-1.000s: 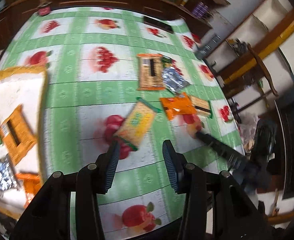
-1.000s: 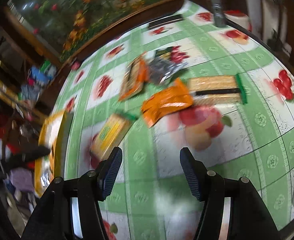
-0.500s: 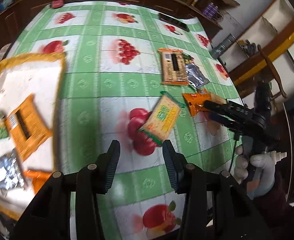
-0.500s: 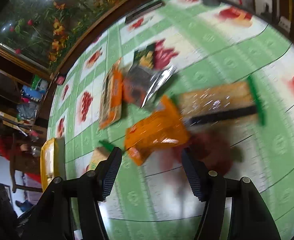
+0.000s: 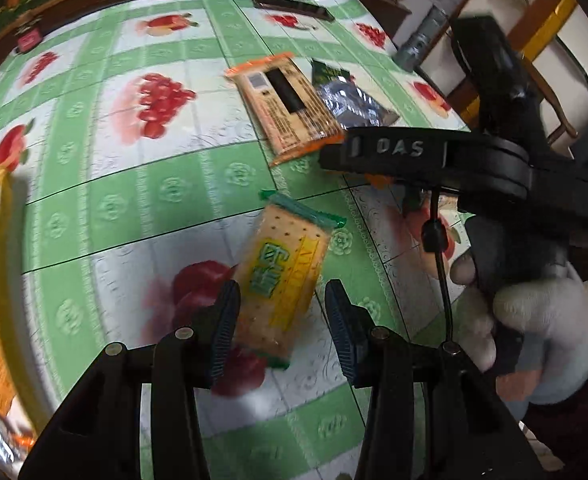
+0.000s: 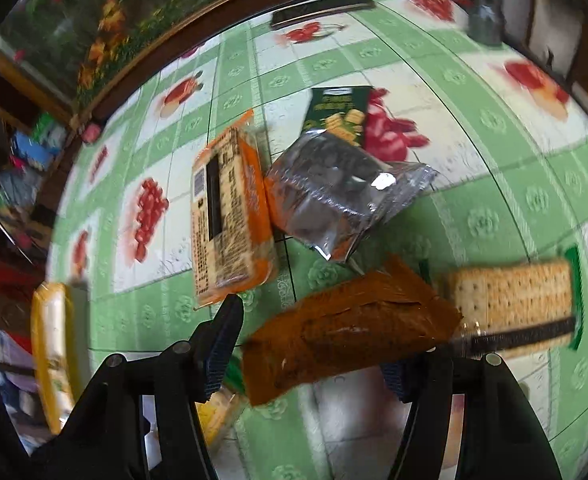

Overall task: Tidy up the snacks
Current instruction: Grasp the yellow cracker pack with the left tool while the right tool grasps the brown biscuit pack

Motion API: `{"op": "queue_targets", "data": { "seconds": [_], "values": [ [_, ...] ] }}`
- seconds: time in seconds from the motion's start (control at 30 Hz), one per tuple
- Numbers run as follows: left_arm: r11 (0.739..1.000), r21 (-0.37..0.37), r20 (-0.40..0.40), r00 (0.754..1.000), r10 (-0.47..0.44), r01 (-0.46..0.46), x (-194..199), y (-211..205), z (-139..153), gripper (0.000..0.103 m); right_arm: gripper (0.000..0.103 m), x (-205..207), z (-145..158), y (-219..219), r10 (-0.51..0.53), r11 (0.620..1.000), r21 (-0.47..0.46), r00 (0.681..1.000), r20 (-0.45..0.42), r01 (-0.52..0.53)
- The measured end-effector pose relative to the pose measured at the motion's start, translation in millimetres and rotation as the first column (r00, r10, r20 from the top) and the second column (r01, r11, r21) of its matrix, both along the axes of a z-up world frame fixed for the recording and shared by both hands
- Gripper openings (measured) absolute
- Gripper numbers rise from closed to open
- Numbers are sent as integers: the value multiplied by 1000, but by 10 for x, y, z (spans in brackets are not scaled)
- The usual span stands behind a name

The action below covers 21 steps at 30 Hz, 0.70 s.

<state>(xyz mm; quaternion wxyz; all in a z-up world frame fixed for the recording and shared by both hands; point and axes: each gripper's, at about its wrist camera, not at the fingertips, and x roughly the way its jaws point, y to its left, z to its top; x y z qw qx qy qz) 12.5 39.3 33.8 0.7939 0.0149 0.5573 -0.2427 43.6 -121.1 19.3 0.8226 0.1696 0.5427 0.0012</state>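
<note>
Left gripper (image 5: 280, 318) hung over green-and-yellow cracker pack (image 5: 282, 276) lying flat on fruit-print tablecloth (image 5: 134, 200); jaws apart, just been opening, pack's near end between them, pads not pressing. Right gripper (image 6: 314, 340) straddled brown-orange snack pack (image 6: 346, 328), jaws wide; right finger hidden behind pack, grip could not be told. Beside it: green-edged cracker pack (image 6: 514, 300), silver pouch (image 6: 334, 204), orange biscuit pack (image 6: 230, 216), dark green packet (image 6: 338, 114). Yellow tray (image 6: 50, 352) at table's left edge. Gloved hand (image 5: 534, 320) held right gripper.
</note>
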Motion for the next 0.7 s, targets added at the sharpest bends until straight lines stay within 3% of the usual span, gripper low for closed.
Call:
{"op": "queue_targets", "data": {
  "seconds": [0.07,0.1,0.17,0.2,0.23,0.33,0.37,0.4,0.5,0.57,0.63,0.7],
  "values": [
    [1000,16,39,999,-20,20,18,-68,3,51,49,-16,-3,72,31,998,-58,999,9,-31],
    [999,31,50,999,-21,20,29,-94,5,55,33,-29,-3,78,45,997,-57,999,17,-44],
    [998,52,64,997,-37,34,47,-148,-12,66,14,-63,3,27,52,998,-43,999,16,-52],
    [997,65,53,998,-42,38,60,-169,-49,71,8,-78,-9,-14,58,998,-16,998,7,-58],
    [996,78,14,999,-44,42,75,-194,-127,71,8,-89,-17,-50,65,998,19,998,5,-65],
    [996,73,23,999,-46,44,53,-191,-164,70,9,-160,-38,-127,97,992,86,995,-6,-96],
    [996,76,37,999,-40,37,45,-183,-145,65,13,-204,-43,-145,112,987,117,994,-12,-110],
    [996,83,37,999,-34,31,52,-176,-139,49,13,-241,-43,-162,116,984,141,993,-17,-113],
    [996,84,31,999,-9,7,68,-123,-92,44,18,-332,28,-226,110,974,199,994,-7,-106],
    [997,67,32,999,25,-27,52,-36,-61,44,32,-334,168,-216,109,974,194,993,40,-115],
    [998,30,24,998,61,-62,35,98,-21,44,59,-259,290,-175,120,976,173,990,79,-132],
    [996,2,31,995,93,-93,-26,263,60,44,61,-101,402,-91,134,981,128,985,110,-148]
  ]
}}
